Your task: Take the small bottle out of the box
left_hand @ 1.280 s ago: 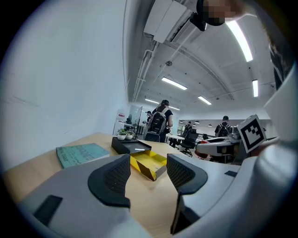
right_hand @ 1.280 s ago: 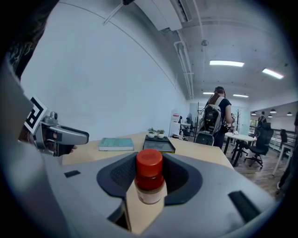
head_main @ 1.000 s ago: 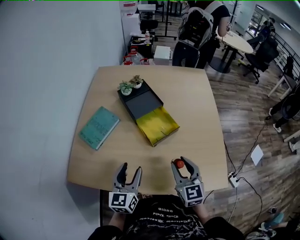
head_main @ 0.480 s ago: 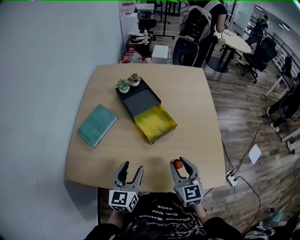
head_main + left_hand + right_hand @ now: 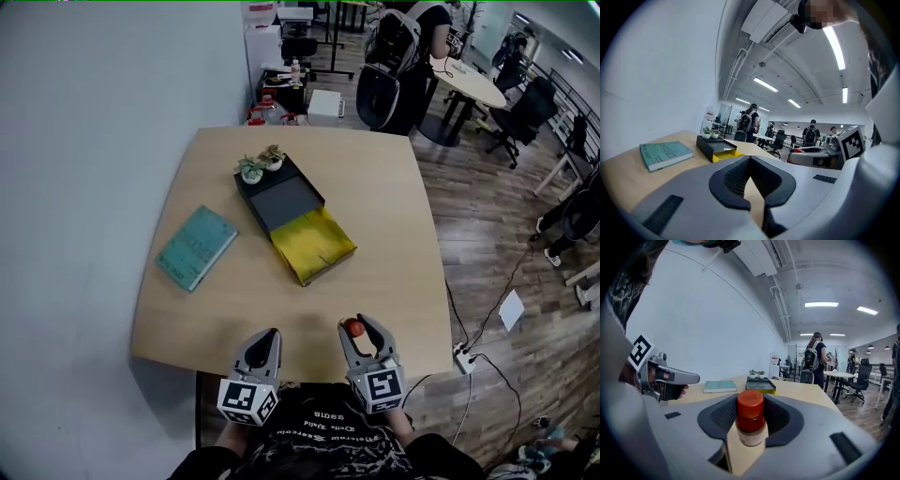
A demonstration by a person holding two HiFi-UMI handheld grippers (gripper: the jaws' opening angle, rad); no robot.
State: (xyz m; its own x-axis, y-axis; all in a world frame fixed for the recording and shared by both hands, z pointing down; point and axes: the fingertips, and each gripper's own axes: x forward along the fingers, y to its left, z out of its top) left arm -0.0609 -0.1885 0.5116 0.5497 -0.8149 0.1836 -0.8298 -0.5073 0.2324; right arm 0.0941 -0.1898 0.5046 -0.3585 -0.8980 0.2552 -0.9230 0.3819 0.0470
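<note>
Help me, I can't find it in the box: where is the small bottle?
The small bottle is gripped upright in the right gripper, at the head view's lower right over the table's near edge, well short of the box.

Long ceiling lights (image 5: 765, 84) are shining down in strips, washing both gripper views in bright, cool, even light. The nearest strip is glaring pure white at the top right of the left gripper view. In the head view the table (image 5: 394, 206) is sitting under flat, soft light and casting a dark shadow (image 5: 173, 398) below its near left edge. Both gripper views are bulging like a fishbowl, with straight lines bending and black corners closing in. The small bottle (image 5: 750, 418), close to the lens, is looking slightly soft.
</note>
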